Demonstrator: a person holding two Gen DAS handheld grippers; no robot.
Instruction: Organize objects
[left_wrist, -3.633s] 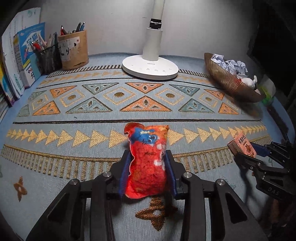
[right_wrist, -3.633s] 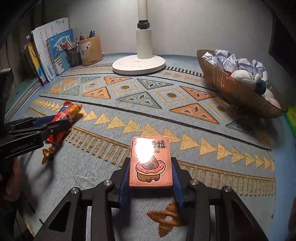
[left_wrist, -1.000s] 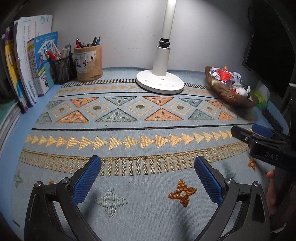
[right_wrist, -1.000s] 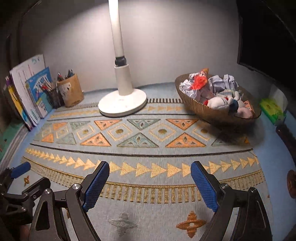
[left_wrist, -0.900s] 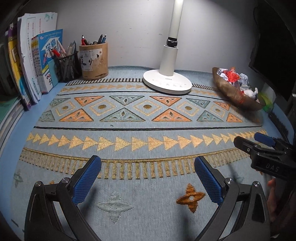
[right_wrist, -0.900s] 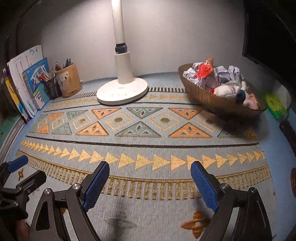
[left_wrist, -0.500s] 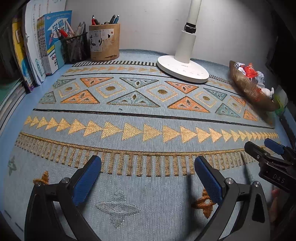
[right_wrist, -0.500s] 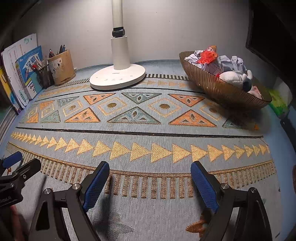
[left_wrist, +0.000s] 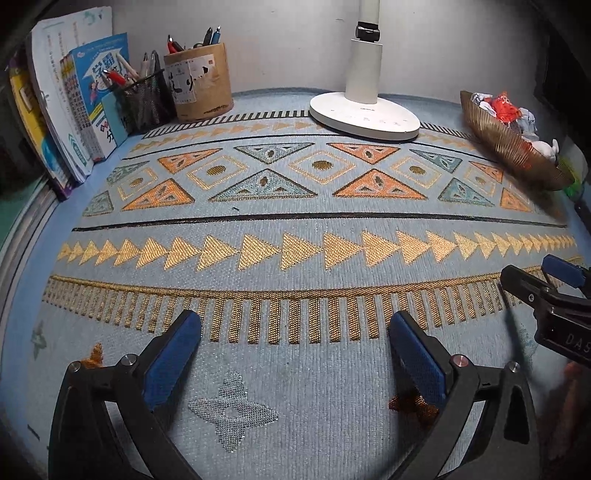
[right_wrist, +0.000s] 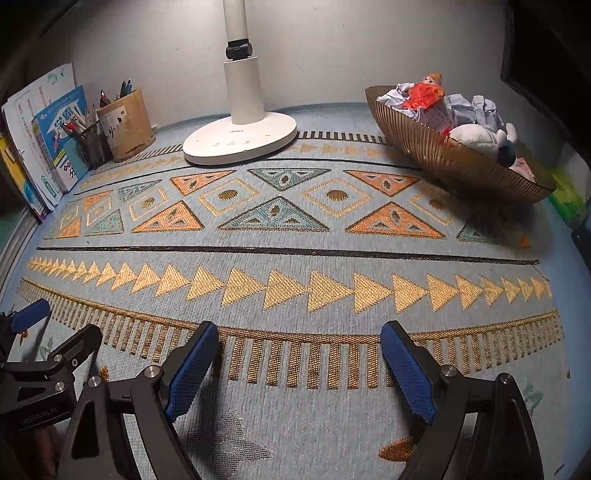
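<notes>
Hovering low over the patterned blue woven mat (left_wrist: 295, 221) on the tabletop, we hold both tools spread and empty: left tool (left_wrist: 295, 354), right tool (right_wrist: 299, 365). The ribbed brown oval basket (right_wrist: 436, 155), already heaped with toys and crumpled paper, sits far right, nearer our right tool.

Left gripper (left_wrist: 293, 332): black angular frame, two long fingers faced with ribbed blue pads (left_wrist: 173, 356); silver round screw heads at the knuckles, one of them reddish on its right finger; right gripper (right_wrist: 297, 345) built the same, blue textured pads (right_wrist: 406, 371), silver screws; pale embossed lettering on each body's side, only partly readable.
</notes>
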